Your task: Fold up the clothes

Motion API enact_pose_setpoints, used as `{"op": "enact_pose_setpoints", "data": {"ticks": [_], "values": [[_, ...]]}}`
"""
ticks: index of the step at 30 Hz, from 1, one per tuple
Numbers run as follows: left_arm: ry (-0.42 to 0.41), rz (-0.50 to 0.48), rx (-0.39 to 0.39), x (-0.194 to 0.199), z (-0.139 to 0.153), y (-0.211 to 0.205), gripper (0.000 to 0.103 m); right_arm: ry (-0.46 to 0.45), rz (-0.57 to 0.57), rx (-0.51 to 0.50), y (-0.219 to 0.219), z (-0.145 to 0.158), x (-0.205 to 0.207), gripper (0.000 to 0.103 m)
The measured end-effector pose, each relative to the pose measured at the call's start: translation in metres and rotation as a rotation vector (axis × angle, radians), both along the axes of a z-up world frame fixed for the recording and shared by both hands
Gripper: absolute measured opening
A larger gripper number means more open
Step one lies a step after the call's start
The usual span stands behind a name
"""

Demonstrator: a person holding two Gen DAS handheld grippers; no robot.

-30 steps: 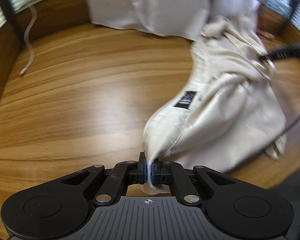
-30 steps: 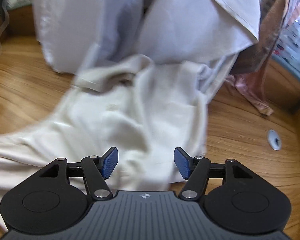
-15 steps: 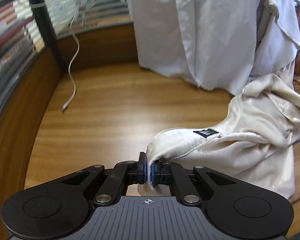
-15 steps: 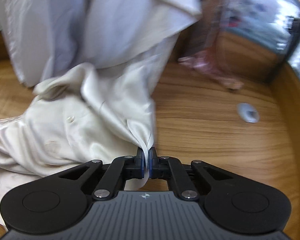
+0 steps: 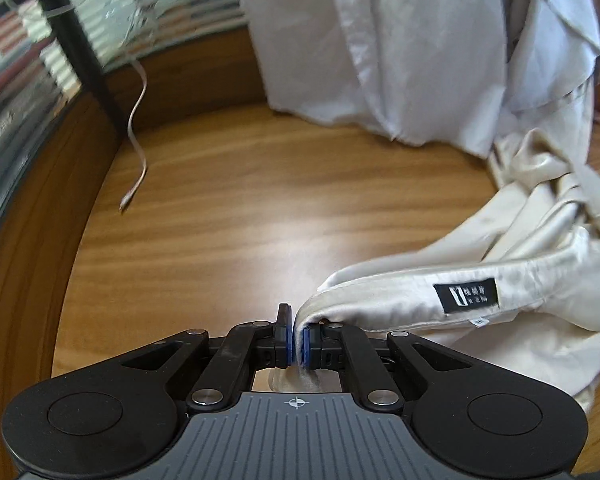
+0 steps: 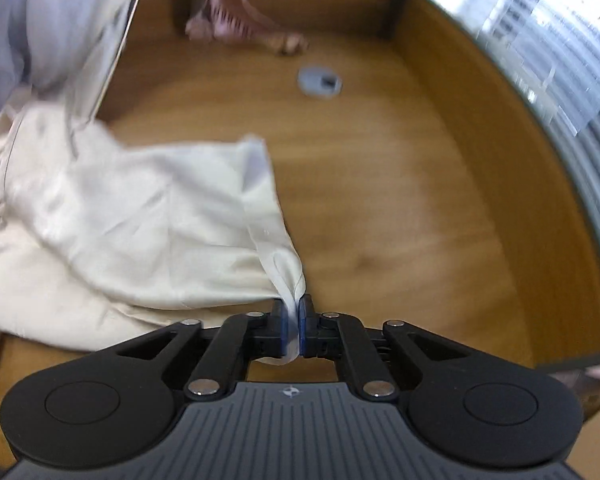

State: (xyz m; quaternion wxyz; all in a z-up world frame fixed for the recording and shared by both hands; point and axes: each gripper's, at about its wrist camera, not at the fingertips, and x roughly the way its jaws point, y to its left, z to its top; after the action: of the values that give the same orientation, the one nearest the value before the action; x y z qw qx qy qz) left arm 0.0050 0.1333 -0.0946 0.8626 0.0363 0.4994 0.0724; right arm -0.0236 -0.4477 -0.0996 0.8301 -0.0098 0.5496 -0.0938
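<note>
Left wrist view: the left tongs (image 5: pixel 297 339) are clamped on a pinch of the cream shirt (image 5: pixel 512 280) at its collar band, near the black label (image 5: pixel 466 295); their jaws have just eased apart slightly with cloth between the pads. The right tongs (image 6: pixel 293 330) grip another edge of the same shirt (image 6: pixel 140 208), near a small button, and their jaws have likewise just widened a little around the fabric. The shirt lies partly crumpled on the wooden table (image 5: pixel 228 216), stretched between both grips. It looks light, soft and satiny, so likely to slip; hems and the collar seam, being thicker, seem the safest holds. A white garment (image 5: pixel 380 48) hangs behind. No containers are visible in either view.
</note>
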Motion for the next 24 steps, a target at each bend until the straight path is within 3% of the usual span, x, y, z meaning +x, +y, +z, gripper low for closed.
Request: {"op": "enact_pose_setpoints", "data": {"ticks": [3,7,12,17,23,24], "values": [[0.0,0.017,-0.037,-0.009,-0.003,0.008,0.027,0.025,0.05,0.024,0.013,-0.005,-0.014,0.033],[-0.038,-0.025,-0.061,-0.026,0.005,0.002,0.053,-0.009,0.168,0.069,0.038,0.001,-0.013,0.036],[-0.064,-0.117,-0.103,-0.034,0.01,-0.019,0.054,-0.08,0.327,0.159,0.08,0.012,0.007,0.038],[-0.057,-0.197,-0.124,-0.028,0.004,-0.047,0.056,-0.096,0.529,0.242,0.13,0.0,0.04,0.038],[-0.035,-0.27,-0.114,-0.018,-0.005,-0.069,0.059,-0.071,0.726,0.285,0.182,-0.018,0.063,0.052],[-0.033,-0.284,-0.104,-0.016,-0.007,-0.072,0.059,-0.068,0.747,0.281,0.188,-0.022,0.066,0.058]]}}
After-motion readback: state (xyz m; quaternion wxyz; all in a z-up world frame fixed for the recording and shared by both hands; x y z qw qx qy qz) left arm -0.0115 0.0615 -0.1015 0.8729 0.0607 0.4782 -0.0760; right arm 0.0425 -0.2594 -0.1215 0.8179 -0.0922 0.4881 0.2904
